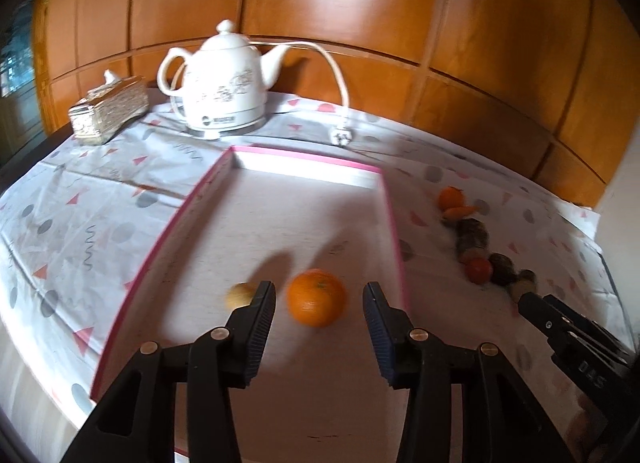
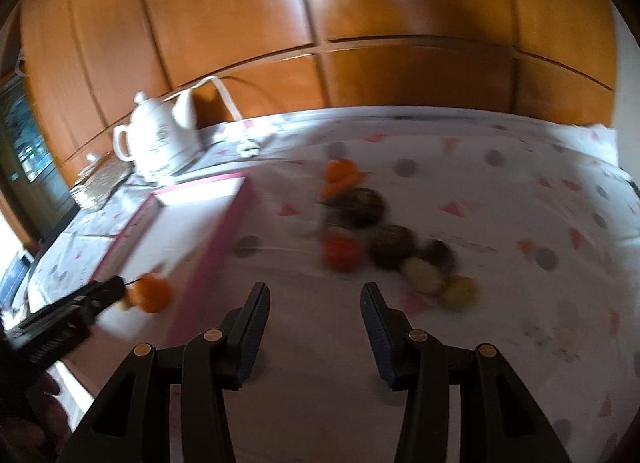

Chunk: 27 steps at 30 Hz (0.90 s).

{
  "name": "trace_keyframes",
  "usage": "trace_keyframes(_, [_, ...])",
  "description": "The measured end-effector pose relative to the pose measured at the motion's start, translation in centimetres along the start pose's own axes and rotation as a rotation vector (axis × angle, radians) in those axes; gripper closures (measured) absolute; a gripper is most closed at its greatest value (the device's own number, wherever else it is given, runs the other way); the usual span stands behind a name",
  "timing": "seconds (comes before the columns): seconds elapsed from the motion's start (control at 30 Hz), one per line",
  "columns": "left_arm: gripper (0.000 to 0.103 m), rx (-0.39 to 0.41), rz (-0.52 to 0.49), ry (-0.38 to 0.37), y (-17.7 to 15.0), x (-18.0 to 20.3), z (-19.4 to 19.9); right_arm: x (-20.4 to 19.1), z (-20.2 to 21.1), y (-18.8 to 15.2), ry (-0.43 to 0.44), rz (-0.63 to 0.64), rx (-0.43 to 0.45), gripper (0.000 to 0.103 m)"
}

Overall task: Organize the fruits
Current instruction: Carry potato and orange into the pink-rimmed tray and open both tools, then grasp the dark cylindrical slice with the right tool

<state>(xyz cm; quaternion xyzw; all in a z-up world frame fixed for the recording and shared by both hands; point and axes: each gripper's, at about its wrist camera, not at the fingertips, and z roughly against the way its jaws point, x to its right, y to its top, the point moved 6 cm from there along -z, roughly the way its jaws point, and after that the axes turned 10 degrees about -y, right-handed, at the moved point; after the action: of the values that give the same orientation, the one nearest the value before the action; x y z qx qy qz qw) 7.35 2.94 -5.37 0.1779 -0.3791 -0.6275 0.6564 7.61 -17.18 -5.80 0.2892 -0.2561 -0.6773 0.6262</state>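
Sitting loose in the pink-rimmed tray (image 1: 384, 199) between the left claw (image 1: 319, 305)'s parted, empty jaws, the orange (image 1: 316, 297) could roll if nudged, while the right claw (image 2: 314, 303), likewise open and empty, might scatter the fruit pile (image 2: 384, 239) on the table (image 2: 520, 191).

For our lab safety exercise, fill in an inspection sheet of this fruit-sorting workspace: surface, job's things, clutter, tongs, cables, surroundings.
Surface: white tablecloth with pink and grey shapes, creased.
Job's things: pink-rimmed shallow white tray holds a round orange and a small yellowish fruit; mixed loose fruits lie on the cloth outside it.
Clutter: white ceramic kettle, patterned metallic tissue box.
Tongs: left tongs open, orange between them untouched; right tongs open, empty.
Cables: white kettle cord with plug, unplugged on the cloth.
Surroundings: glossy orange wooden panels.
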Motion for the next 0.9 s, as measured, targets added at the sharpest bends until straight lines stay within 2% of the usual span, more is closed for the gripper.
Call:
trace_keyframes(0.2, [0.057,-0.033,-0.057,-0.059,-0.6,2.8,-0.6,4.9,-0.4,-0.8,-0.082,-0.060,-0.027,0.055])
trace_keyframes(0.37, [0.057,-0.056,-0.101,-0.107,-1.2,5.0,-1.0,7.1,-1.0,-0.9,-0.122,-0.089,-0.042,0.055])
trace_keyframes(0.6, [0.057,-0.096,-0.158,-0.161,-2.4,7.5,-1.9,7.6,-1.7,-0.9,-0.124,-0.048,-0.048,0.055])
trace_keyframes(0.9, [0.057,-0.130,-0.171,-0.182,-2.8,8.6,-3.1,7.5,-3.8,0.4,-0.097,0.039,-0.063,0.055])
